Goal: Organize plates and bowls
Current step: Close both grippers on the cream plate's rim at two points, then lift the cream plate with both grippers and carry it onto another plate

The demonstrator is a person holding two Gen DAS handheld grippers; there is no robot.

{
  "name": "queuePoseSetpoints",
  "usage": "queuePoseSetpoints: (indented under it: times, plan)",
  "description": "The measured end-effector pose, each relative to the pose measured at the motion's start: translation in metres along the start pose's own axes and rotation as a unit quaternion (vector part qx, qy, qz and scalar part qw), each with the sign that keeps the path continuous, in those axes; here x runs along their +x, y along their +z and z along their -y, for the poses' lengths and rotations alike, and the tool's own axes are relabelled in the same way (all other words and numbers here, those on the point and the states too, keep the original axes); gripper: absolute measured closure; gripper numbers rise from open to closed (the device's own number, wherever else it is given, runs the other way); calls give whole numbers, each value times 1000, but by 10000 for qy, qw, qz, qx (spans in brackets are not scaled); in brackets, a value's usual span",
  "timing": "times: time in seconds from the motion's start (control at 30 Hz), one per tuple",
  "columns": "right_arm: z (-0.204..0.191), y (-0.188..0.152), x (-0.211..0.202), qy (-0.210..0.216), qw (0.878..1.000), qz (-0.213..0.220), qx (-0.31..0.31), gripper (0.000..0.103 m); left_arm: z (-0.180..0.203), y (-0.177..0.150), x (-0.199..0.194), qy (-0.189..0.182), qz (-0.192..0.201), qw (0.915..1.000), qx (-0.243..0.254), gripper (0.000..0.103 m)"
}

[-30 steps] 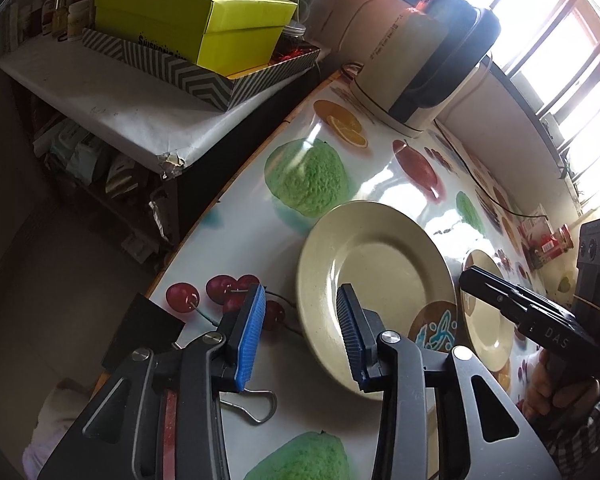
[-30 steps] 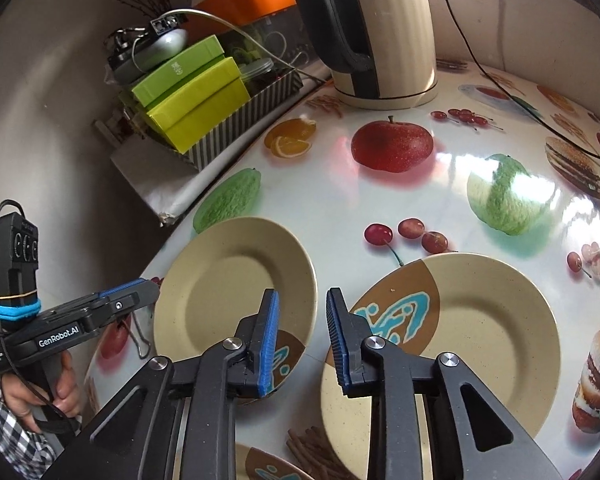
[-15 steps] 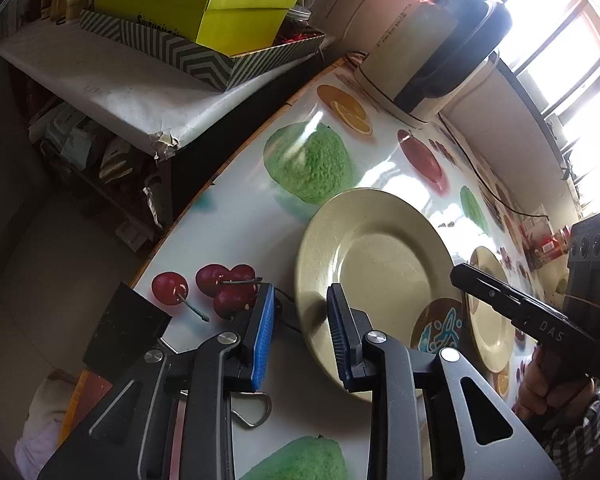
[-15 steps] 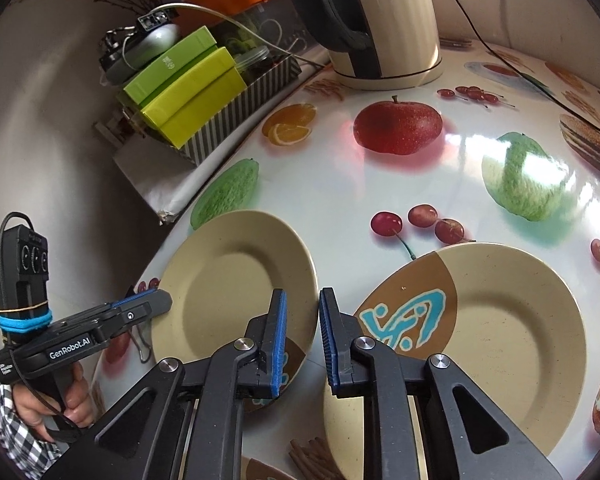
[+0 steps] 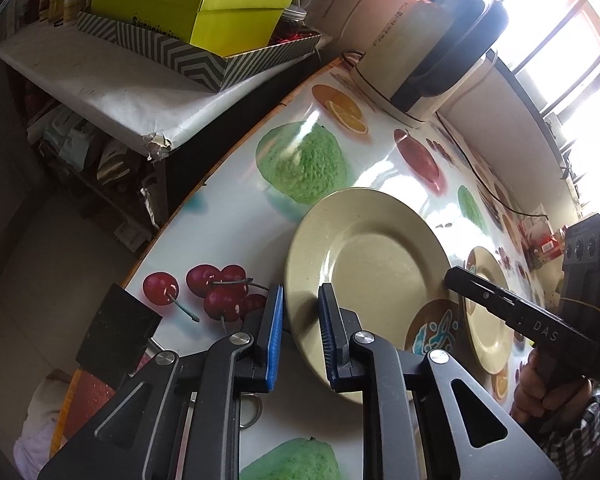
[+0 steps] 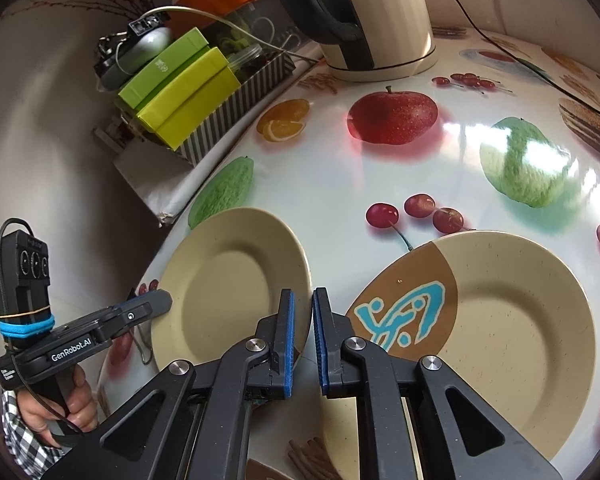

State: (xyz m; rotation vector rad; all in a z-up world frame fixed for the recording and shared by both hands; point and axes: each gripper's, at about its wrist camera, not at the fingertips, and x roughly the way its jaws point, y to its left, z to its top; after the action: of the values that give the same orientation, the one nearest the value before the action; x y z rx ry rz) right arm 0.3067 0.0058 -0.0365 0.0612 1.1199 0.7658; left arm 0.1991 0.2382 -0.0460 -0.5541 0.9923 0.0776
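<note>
Since the earlier frames both claws have been closing. The left claw (image 5: 300,330) now straddles the near-left rim of the smaller plate (image 5: 376,276), one blue pad outside the rim, the other over its surface; I cannot tell whether the pads press on it. The right claw (image 6: 303,334) has its pads nearly together, with the right rim of that same plate (image 6: 228,284) at its left pad; whether it grips the rim I cannot tell. This plate lies at the lower left of the right wrist view. The larger plate (image 6: 496,320), with a brown and turquoise patch, sits at lower right, just beside it. Both rest on the fruit-printed worktop (image 6: 340,184). A cream kettle (image 6: 380,20) stands at the top.
</note>
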Motion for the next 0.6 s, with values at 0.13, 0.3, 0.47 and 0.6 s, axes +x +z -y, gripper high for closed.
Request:
queuePoseSetpoints:
  times: [0.13,0.3,0.47,0.6]
  plan:
    - [1,-1,-1,38,10000,24,87,93,0,0,-3,2,20,10000,2,85]
    - [-3,-2,-8,74,9999,73,114,93,2,-1,-12,-12,93,10000,-10,85]
    - [-11,-5,-20,50,9998,157,91,93,6,-4,-24,-61,162,9998,37,85]
    - [-16,-10,-33,41,9997,232,87,93,10,-10,-34,-110,203,9997,79,85]
